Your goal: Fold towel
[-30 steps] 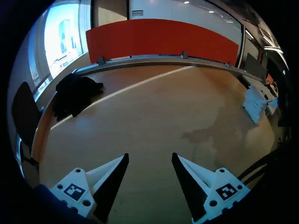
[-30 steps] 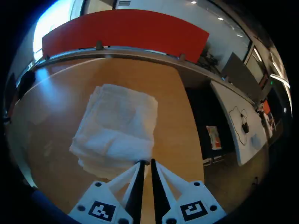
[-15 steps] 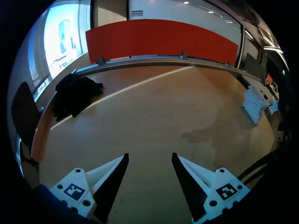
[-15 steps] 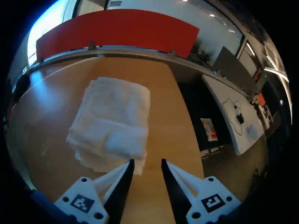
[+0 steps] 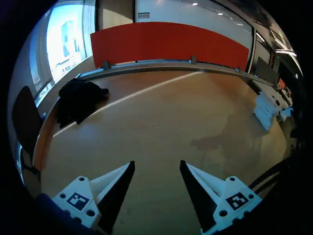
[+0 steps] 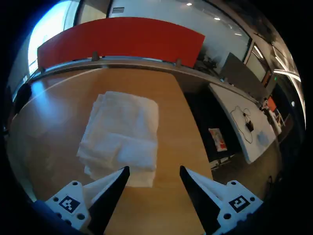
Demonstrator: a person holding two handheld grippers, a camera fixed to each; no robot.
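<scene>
Plush white folded towel [image 6: 123, 133] on glossy wooden table [image 6: 174, 129]

Both views low over table [image 5: 156, 117], facing partition [image 5: 168, 39]

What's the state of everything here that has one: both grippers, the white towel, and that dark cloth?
Left gripper: open, holding nothing.
Right gripper: open, not gripping anything.
Towel: folded into a thick stack, lying flat on the table.
Dark cloth: crumpled in a heap on the table.
</scene>
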